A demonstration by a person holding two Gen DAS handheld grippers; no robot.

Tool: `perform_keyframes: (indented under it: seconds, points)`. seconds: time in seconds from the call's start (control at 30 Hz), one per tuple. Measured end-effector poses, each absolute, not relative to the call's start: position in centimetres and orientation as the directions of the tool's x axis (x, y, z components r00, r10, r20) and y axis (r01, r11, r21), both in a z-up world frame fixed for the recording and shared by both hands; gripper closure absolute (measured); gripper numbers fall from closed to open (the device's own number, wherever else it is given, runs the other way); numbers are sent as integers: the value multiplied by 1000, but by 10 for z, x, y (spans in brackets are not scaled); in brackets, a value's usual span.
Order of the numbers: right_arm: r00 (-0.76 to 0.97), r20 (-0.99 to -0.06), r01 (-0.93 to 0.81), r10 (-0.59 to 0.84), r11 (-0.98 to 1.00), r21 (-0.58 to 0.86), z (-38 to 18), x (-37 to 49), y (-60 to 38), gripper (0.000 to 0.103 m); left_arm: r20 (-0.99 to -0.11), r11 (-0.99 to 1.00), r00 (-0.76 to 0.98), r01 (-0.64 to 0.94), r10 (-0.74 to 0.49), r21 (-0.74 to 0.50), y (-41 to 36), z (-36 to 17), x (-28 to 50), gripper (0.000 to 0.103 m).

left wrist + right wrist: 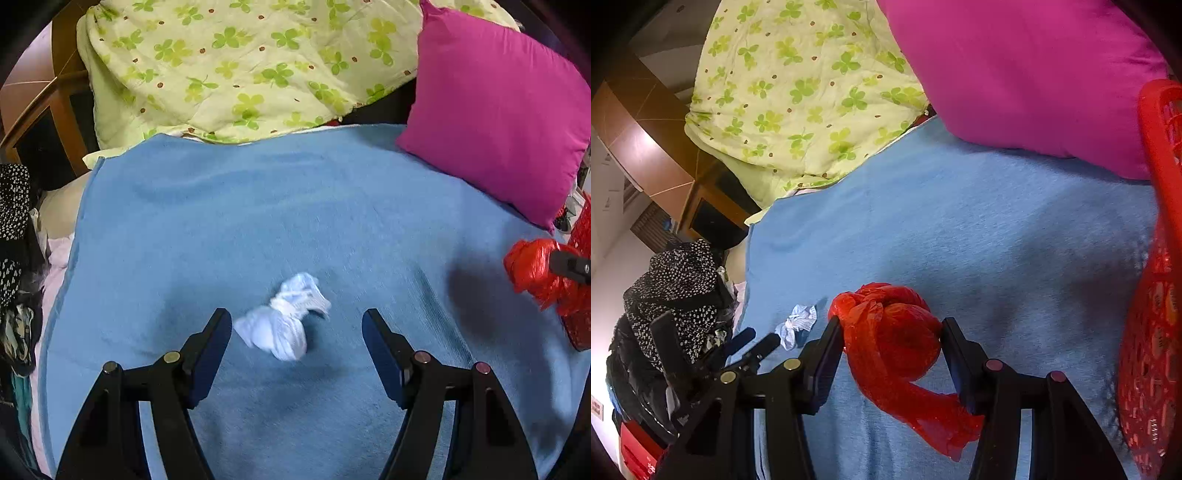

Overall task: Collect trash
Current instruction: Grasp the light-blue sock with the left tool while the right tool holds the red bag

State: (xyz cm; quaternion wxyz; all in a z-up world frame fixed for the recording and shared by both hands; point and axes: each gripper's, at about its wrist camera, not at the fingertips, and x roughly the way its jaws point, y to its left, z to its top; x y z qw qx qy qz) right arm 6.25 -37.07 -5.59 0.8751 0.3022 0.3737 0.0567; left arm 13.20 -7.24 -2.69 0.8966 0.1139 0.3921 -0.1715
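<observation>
A knotted white plastic bag [282,317] lies on the blue blanket [258,206]. My left gripper [297,321] is open, its fingers on either side of the bag and apart from it. My right gripper [892,328] is shut on a knotted red plastic bag [894,339] and holds it above the blanket. The red bag [535,269] also shows at the right edge of the left wrist view. The white bag [796,325] and the left gripper's fingers [757,345] show at the left of the right wrist view.
A red mesh basket [1156,295] stands on the bed at the right. A magenta pillow [498,110] and a green clover quilt [240,62] lie at the back. A pile of dark clothes [676,288] sits beyond the bed's left edge.
</observation>
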Motion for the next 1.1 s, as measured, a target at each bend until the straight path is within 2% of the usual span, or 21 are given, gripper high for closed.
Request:
perform_keyframes:
  seconds: [0.33,0.47,0.7,0.77,0.8,0.83,0.87,0.93,1.1]
  points:
    - [697,-627,64,347,842,536,-57,67,-339,47,-788,893,581,440,-205,92,-70,-44,161,29]
    - [691,-637,58,341,852,520,-59,70,-332,47,-800,903,550,430,-239,25,-65,-54,174,29]
    - [684,-650,57,332,864,500,-62,73,-326,47,-811,888,532,457,-241,36,-72,-76,175,29]
    - [685,-649,51,332,866,498,-61,74,-324,47,-803,888,538,459,-256,25,-71,-75,171,37]
    - [685,-649,50,331,867,495,-61,74,-323,47,-802,889,539,456,-256,23,-71,-74,171,49]
    - [686,-648,48,331,868,495,-61,74,-322,47,-804,892,538,452,-253,22,-72,-74,171,58]
    - [686,-648,46,332,868,495,-60,74,-322,47,-807,896,537,444,-246,23,-72,-74,170,58]
    - [685,-648,41,333,871,490,-60,74,-318,47,-803,905,548,425,-235,26,-73,-72,166,64]
    - [686,-652,28,323,884,467,-58,74,-310,47,-775,931,577,362,-256,-38,-67,-59,138,66]
